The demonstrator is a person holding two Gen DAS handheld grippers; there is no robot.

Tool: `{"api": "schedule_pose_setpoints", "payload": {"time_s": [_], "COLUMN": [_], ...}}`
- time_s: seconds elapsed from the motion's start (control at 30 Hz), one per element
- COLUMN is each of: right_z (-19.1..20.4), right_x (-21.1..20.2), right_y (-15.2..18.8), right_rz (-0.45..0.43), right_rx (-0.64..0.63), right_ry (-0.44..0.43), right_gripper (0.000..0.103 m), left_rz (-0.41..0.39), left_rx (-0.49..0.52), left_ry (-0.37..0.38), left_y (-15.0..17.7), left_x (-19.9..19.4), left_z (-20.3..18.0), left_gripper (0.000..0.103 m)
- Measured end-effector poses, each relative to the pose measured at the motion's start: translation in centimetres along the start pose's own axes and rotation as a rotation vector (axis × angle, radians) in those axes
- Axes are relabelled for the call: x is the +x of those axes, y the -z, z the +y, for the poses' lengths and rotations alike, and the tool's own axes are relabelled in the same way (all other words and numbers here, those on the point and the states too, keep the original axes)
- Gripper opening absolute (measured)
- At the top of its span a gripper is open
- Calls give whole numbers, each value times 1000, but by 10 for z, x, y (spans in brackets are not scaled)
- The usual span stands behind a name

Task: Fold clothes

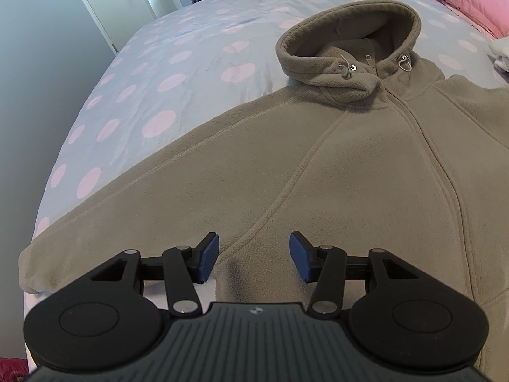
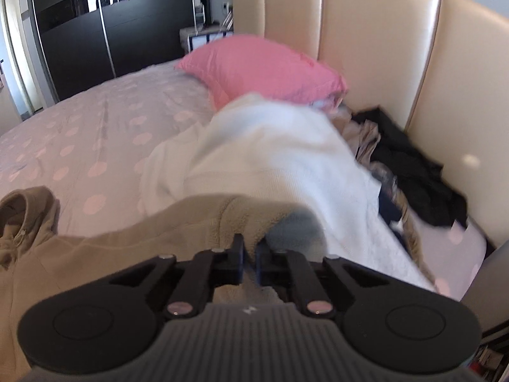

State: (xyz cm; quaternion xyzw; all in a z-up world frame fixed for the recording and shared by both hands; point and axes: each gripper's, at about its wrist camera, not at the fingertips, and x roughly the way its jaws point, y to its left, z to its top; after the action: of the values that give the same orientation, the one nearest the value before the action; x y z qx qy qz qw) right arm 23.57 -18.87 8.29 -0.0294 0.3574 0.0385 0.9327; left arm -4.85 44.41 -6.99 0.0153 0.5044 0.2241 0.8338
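Observation:
A tan fleece hoodie [image 1: 334, 165] lies front up on the bed, hood [image 1: 346, 41] at the far end, zip closed. Its left sleeve [image 1: 105, 226] stretches out toward the bed's near left edge. My left gripper [image 1: 254, 256] is open and empty, hovering just above the hoodie's body near the sleeve seam. In the right wrist view my right gripper [image 2: 250, 256] is shut on a fold of the hoodie's other sleeve [image 2: 245, 219] and holds it lifted. The hood shows there at the left [image 2: 25, 213].
The bed has a lilac cover with pink dots [image 1: 159, 73]. A pink pillow [image 2: 264, 67] lies by the beige headboard [image 2: 381, 47]. A white garment [image 2: 270, 159] and a heap of dark clothes [image 2: 413, 172] lie right of the hoodie. A dark wardrobe [image 2: 111, 25] stands behind.

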Motion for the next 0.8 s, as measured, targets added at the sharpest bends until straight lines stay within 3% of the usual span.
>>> {"api": "schedule_pose_setpoints", "payload": {"time_s": [0.1, 0.2, 0.3, 0.47, 0.5, 0.63, 0.73, 0.8], "right_z": [4, 2, -3, -10, -10, -9, -8, -2], "right_x": [-16, -13, 17, 72, 77, 66, 35, 15], "right_y": [-36, -70, -80, -56, -51, -44, -47, -46], "right_rz": [-140, -202, -156, -56, -49, -96, -179, -233], "right_rx": [-32, -75, -112, -134, -143, -172, -155, -163], "right_ry": [109, 234, 313, 357, 360, 388, 359, 341], "right_gripper": [6, 6, 6, 8, 11, 45, 52, 62], "left_rz": [2, 4, 7, 19, 20, -2, -47, -78], "left_rx": [6, 5, 0, 5, 5, -8, -23, -26], "left_ry": [-3, -10, -15, -20, -19, 1, 24, 40], "left_y": [1, 0, 0, 1, 0, -3, -7, -11], "left_x": [1, 3, 5, 13, 14, 11, 3, -4], "left_z": [0, 1, 2, 5, 5, 7, 7, 6], "left_gripper": [47, 47, 47, 47, 47, 47, 47, 47]}}
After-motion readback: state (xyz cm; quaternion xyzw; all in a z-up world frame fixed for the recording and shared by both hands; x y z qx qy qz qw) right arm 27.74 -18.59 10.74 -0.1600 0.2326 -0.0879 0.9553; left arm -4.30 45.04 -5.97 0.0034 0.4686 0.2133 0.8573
